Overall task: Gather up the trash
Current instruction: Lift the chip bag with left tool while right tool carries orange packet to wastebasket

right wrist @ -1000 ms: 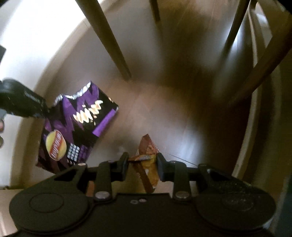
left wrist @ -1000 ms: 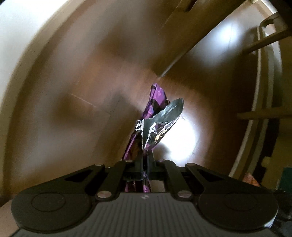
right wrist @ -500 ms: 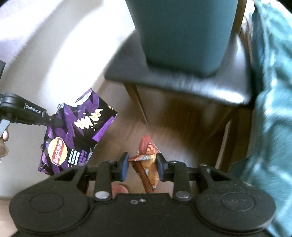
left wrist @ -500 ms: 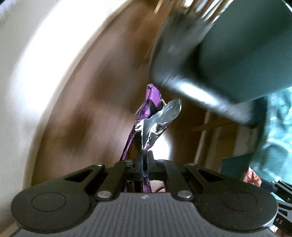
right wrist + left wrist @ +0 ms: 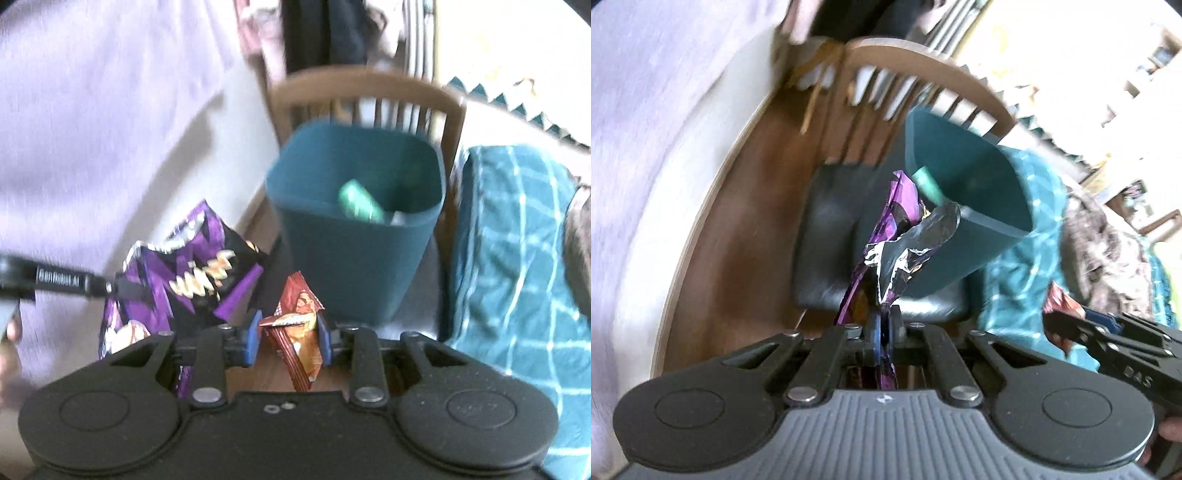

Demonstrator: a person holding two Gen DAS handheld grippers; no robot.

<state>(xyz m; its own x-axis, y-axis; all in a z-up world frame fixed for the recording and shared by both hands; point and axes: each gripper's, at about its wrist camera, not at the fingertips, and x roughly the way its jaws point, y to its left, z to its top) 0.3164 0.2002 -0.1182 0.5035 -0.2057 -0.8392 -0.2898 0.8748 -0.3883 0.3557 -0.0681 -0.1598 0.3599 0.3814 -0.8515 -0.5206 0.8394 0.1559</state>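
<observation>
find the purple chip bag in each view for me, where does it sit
Left wrist: the purple chip bag rises edge-on from the shut left claw, centre frame, its foil mouth in front of the teal bin.
Right wrist: the bag hangs lower left, printed face showing, pinched by the left claw coming in from the left edge.
Shared landmark: the teal bin on the chair.

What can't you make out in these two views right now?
- Bin contents: right view blurred; a green item shows, type unclear.
- Purple bag's print: left view shows it edge-on.
- Orange wrapper's lettering: too small, blurred.
- Chair legs: hidden by its seat.
</observation>
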